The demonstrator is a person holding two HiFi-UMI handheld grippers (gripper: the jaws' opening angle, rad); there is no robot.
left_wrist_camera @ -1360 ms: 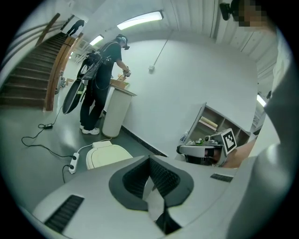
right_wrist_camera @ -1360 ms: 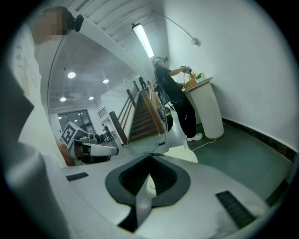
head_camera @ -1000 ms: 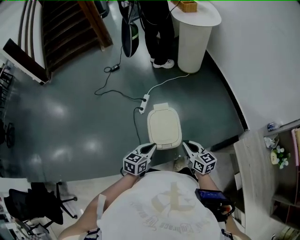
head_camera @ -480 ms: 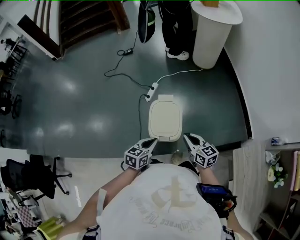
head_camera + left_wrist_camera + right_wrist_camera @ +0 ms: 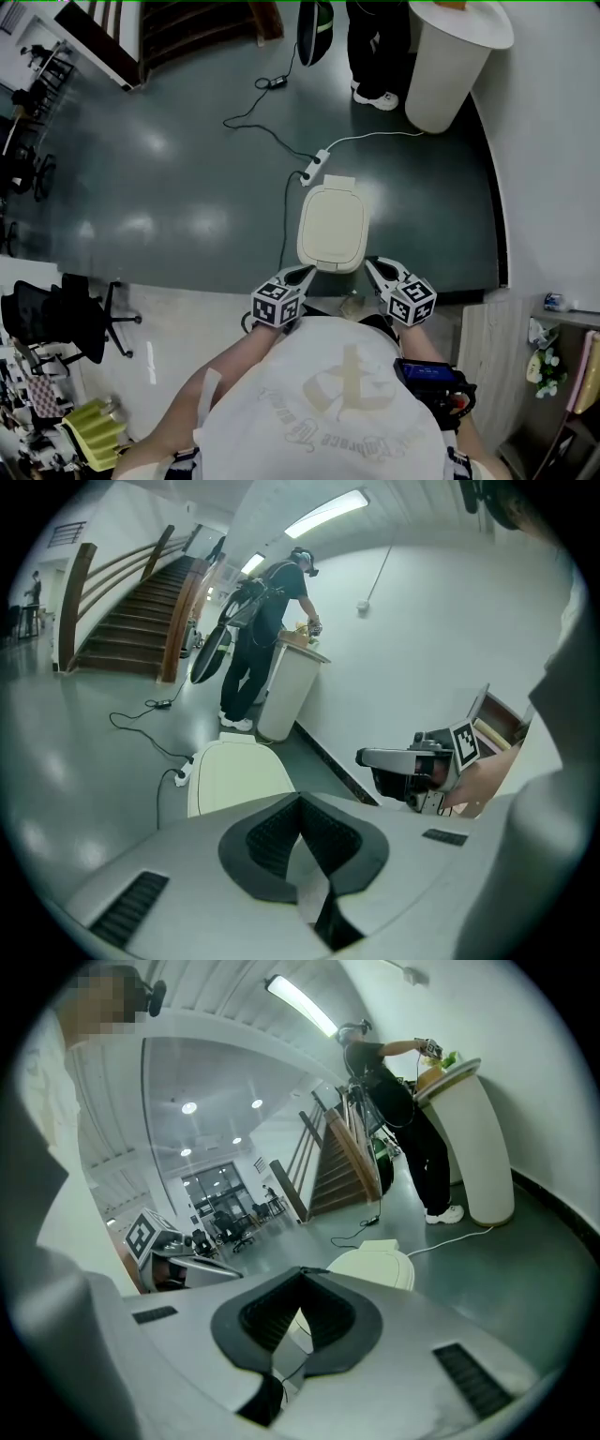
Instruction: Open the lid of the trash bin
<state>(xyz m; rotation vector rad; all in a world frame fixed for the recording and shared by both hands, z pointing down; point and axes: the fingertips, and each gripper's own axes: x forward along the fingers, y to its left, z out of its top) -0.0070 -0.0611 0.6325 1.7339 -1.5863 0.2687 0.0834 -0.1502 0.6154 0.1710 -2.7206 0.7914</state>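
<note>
Head view | trash bin (image 5: 332, 228) just ahead of left gripper (image 5: 306, 272), right gripper (image 5: 371, 265) | both closed, empty

Place: it looked like the open hall of an office building.
Floor: a wide, glossy dark floor (image 5: 169, 187) ran up to a curved white wall (image 5: 553, 141).
Stairs: a wooden staircase (image 5: 122, 621) rose at the far side.
Furniture: black office chairs (image 5: 66, 319) stood at the edge.
Lighting: a strip light (image 5: 328, 513) ran along the ceiling.
Cabling: a power strip (image 5: 314, 169) lay on the floor.
</note>
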